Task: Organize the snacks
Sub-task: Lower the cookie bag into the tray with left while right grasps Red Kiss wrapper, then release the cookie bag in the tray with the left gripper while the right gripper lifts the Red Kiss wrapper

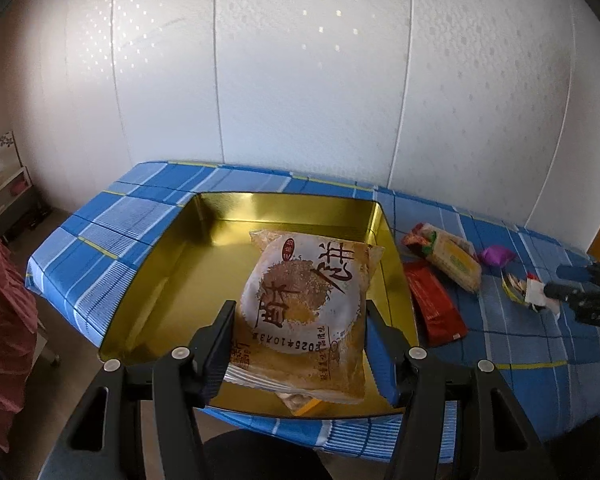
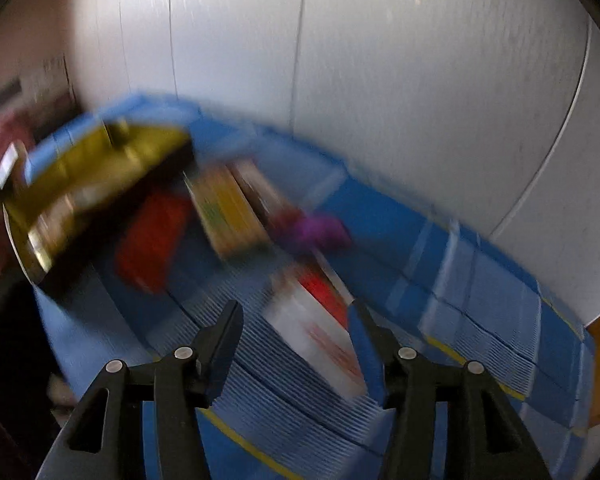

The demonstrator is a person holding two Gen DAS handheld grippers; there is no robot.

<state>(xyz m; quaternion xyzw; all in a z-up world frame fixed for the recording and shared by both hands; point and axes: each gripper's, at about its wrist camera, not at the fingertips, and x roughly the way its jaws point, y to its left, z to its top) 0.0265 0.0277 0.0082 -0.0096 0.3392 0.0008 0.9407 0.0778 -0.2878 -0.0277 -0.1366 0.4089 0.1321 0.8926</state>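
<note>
One gold tin (image 1: 204,216) sits on the bench (image 1: 140,216) under a blue plaid cloth, and everything else is best placed from it. Inside the tin is one round sesame pastry in a clear printed wrapper (image 1: 304,304), tilted, its near end raised over the tin's front edge; a second pale packet (image 1: 296,402) peeks out beneath it, mostly hidden.

The left tongs (image 1: 300,344) are clenched on the pastry, a finger against each side of the wrapper.

Just right of the tin, on the cloth, lie four more snacks: one red flat packet (image 1: 434,304) closest to its wall, one long cracker pack with a yellow label (image 1: 456,258) beyond that, one small purple-wrapped sweet (image 1: 496,257) further right, and one white-and-red sachet (image 1: 534,294) furthest out.

The right tongs (image 2: 296,316) stand well right of the tin, low over the cloth, with that white-and-red sachet (image 2: 320,332) between their fingers. Their jaws stand apart; the sachet lies close against the right-hand one (the blur hides any contact) and clear of the left-hand one, so they look released.

The right wrist view is badly smeared: the tin (image 2: 100,172) and the packets beside it are streaks of colour only. The bench's right end is cut off.
</note>
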